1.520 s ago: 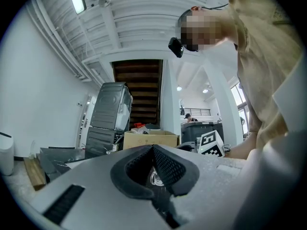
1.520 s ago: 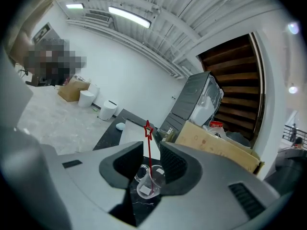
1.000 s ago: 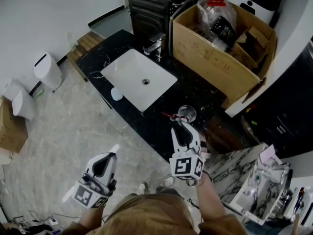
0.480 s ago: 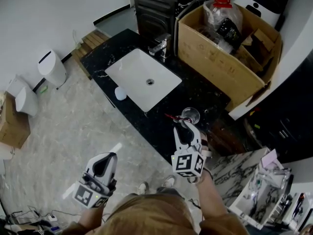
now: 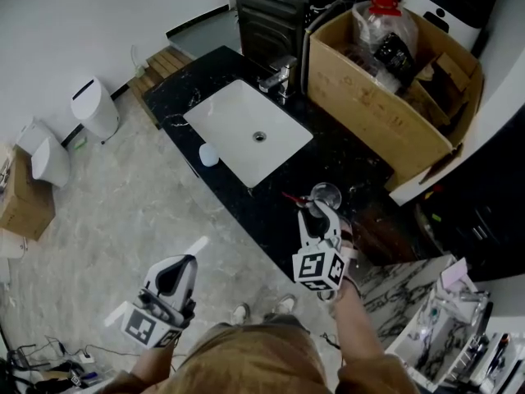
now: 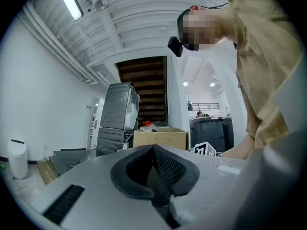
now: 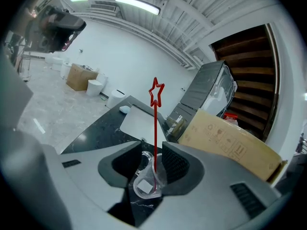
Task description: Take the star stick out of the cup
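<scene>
A clear cup [image 7: 144,180] on the black worktop [image 7: 93,134] holds the star stick [image 7: 155,123] upright. The right tool [image 7: 149,158], tilted down, has just been opening, spread around both. The left tool [image 6: 153,151], level, is pressed together.

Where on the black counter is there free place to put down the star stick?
Bare counter lies between the sink and the cardboard box, and between the sink and the cup. It is tight beside the faucet.
</scene>
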Motion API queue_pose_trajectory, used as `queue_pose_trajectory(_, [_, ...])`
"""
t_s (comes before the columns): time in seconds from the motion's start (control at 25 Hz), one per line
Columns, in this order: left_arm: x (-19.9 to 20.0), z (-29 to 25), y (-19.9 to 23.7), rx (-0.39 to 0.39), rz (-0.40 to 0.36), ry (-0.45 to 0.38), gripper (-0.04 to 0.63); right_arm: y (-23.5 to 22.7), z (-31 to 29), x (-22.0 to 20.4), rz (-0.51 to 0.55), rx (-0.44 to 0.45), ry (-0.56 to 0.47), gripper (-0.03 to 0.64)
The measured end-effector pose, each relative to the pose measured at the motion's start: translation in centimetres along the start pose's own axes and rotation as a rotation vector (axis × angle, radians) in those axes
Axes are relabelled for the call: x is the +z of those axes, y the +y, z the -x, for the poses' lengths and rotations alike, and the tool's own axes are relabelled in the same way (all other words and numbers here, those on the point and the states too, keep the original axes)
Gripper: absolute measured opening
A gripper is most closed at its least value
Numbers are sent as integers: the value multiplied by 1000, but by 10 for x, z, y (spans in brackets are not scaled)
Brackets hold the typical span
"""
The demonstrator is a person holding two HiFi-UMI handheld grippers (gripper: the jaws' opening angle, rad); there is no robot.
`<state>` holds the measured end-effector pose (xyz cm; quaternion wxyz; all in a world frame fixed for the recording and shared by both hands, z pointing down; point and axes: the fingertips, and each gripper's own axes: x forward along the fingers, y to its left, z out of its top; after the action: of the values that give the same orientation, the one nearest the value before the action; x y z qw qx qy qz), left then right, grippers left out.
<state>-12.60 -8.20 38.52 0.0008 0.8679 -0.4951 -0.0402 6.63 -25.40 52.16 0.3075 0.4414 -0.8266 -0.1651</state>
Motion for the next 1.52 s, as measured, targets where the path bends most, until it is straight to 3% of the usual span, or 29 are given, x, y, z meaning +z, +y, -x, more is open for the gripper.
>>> queue_pose_trajectory(0.6, [6, -3, -2, 24, 7, -18, 2, -1, -14, -3, 4, 13, -5, 97])
queue_pose_trajectory(0.8, [1, 0, -1, 39, 4, -7, 2, -4, -16, -4, 14, 4, 1, 51])
queue_pose_trajectory(1.28, [-1, -1, 2, 49, -2, 3, 2, -6, -20, -6, 11, 0, -2, 16])
queue_pose_trajectory(1.52, [0, 0, -1, 50, -4, -1, 2, -12, -14, -1, -64, -2, -50, 9])
